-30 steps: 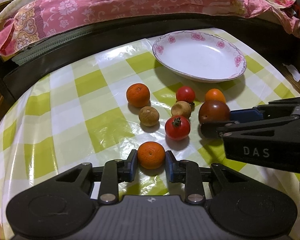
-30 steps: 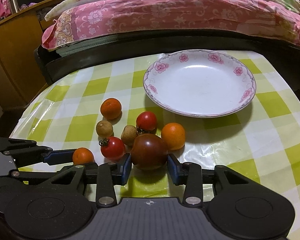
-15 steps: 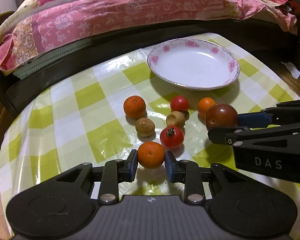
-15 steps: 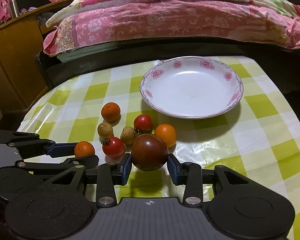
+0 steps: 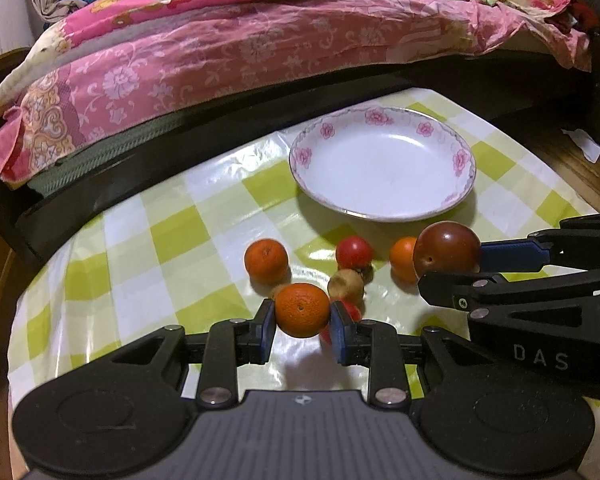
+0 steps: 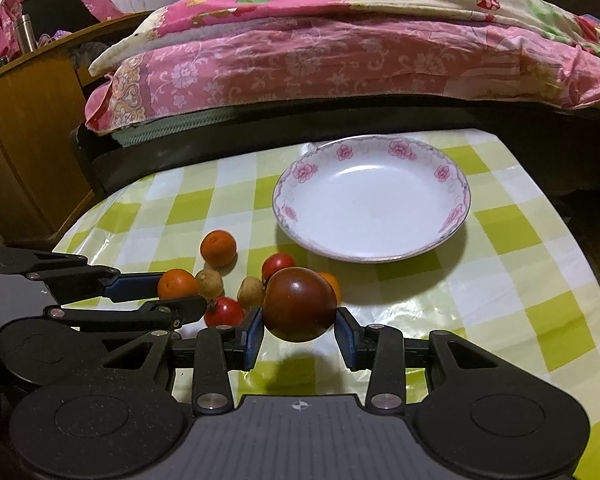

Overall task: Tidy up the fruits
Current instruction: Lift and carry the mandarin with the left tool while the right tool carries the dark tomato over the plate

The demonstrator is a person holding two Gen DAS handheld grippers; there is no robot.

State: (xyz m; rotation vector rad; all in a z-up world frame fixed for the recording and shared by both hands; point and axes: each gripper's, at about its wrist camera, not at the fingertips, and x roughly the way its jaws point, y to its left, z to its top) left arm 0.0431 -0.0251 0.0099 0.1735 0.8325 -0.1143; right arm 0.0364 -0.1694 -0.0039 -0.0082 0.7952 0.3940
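Across the top of both my views lies a bed under a pink floral quilt, and a wooden cabinet fills the upper left of the right wrist view. Below the bed, my table with its green and white checked cloth takes up the middle of each frame. On it, right of centre, sits a white plate with pink flowers round the rim, nothing in it.

My right gripper at bottom centre of its own view is clamped on a dark red tomato, which hangs clear of the cloth with its shadow beneath. My left gripper is closed tight on an orange mandarin, also off the table, at lower centre of its view.

The loose fruit sits in a cluster in front of the plate, mid-frame: a second mandarin at the left, a third mandarin partly behind the held tomato, a red cherry tomato, another red tomato low beside the right pads, and two small brown fruits.
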